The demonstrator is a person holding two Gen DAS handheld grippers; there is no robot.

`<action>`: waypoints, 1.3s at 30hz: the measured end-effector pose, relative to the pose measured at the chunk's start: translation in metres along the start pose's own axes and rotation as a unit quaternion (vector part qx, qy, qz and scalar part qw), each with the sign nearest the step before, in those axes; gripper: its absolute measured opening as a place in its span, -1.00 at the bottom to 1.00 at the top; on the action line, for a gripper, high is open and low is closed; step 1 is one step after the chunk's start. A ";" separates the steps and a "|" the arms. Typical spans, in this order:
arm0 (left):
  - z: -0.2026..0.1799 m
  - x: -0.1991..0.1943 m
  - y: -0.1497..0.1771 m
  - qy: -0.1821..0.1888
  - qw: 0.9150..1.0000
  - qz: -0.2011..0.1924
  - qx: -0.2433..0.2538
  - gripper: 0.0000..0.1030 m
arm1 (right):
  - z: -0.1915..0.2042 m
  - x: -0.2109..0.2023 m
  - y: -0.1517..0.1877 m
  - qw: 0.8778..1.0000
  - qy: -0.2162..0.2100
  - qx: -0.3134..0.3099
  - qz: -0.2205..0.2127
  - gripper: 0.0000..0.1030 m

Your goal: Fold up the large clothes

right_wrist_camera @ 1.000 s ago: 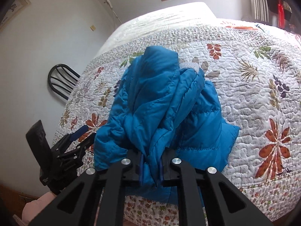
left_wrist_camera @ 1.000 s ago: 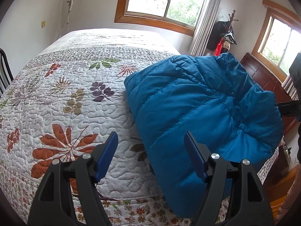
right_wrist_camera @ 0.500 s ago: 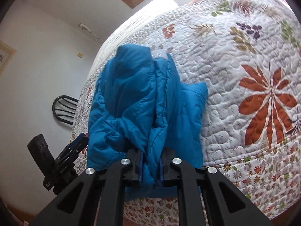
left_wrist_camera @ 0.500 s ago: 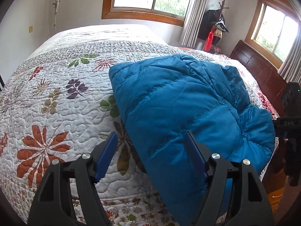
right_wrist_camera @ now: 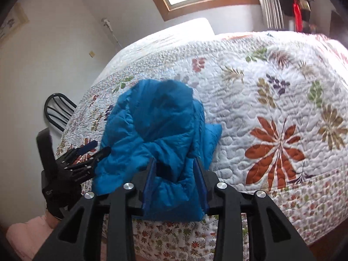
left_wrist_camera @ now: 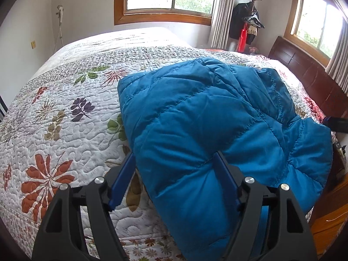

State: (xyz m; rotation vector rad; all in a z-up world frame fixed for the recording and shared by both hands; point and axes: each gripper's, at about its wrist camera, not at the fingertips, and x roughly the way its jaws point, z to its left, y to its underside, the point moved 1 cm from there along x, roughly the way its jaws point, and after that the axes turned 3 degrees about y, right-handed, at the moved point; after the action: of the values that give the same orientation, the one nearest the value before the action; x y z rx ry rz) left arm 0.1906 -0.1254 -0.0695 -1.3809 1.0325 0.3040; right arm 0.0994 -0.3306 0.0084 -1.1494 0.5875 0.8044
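Jacket (right_wrist_camera: 156, 126) lies between right gripper's (right_wrist_camera: 175, 174) just-opening jaws

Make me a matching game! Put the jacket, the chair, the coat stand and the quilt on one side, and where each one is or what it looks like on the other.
1 blue jacket
2 black chair
3 coat stand
4 quilt

A by the wall, beside the bed
B leaf and flower pattern
C near the curtain, clothes hanging
D puffy, on the bed's near edge

Pairs: 1-D, 2-A, 3-C, 4-B
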 end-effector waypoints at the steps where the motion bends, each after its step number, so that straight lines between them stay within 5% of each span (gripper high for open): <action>1: 0.001 0.000 0.000 0.001 1.000 0.002 -0.004 0.41 | 0.007 0.000 -0.004 1.000 -0.007 -0.010 0.004 -0.29; 4: 0.005 0.000 -0.001 0.006 1.000 0.015 -0.024 0.41 | 0.025 0.016 -0.012 0.999 -0.012 -0.041 0.029 -0.30; 10: 0.006 0.000 0.002 0.009 0.999 0.017 -0.028 0.43 | 0.002 0.054 0.013 0.994 0.060 -0.042 0.078 -0.35; 15: 0.005 0.009 0.007 0.035 0.998 0.032 -0.033 0.49 | -0.035 0.086 0.053 0.995 0.031 0.015 0.092 -0.36; 21: -0.001 0.009 0.010 0.023 0.999 0.025 -0.027 0.49 | -0.038 0.093 0.061 0.996 0.031 0.026 0.082 -0.35; 26: -0.006 -0.004 0.011 0.019 0.999 0.020 -0.021 0.45 | -0.025 0.064 0.043 0.996 0.047 0.010 0.077 -0.30; 32: -0.016 -0.019 0.008 0.029 0.999 0.014 -0.011 0.45 | 0.009 0.023 -0.002 0.996 0.078 -0.047 0.008 -0.24; 36: -0.016 -0.013 -0.009 0.025 1.000 0.014 -0.012 0.45 | 0.024 0.044 -0.038 0.996 0.041 -0.076 0.011 -0.24; 39: -0.015 0.000 -0.023 0.021 0.999 0.023 -0.008 0.45 | 0.022 0.074 -0.057 0.994 0.065 -0.080 0.032 -0.25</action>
State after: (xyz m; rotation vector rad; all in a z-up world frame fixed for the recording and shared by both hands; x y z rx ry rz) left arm 0.2009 -0.1440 -0.0524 -1.3848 1.0997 0.3195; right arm 0.1890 -0.3020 -0.0095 -1.3429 0.6795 0.8469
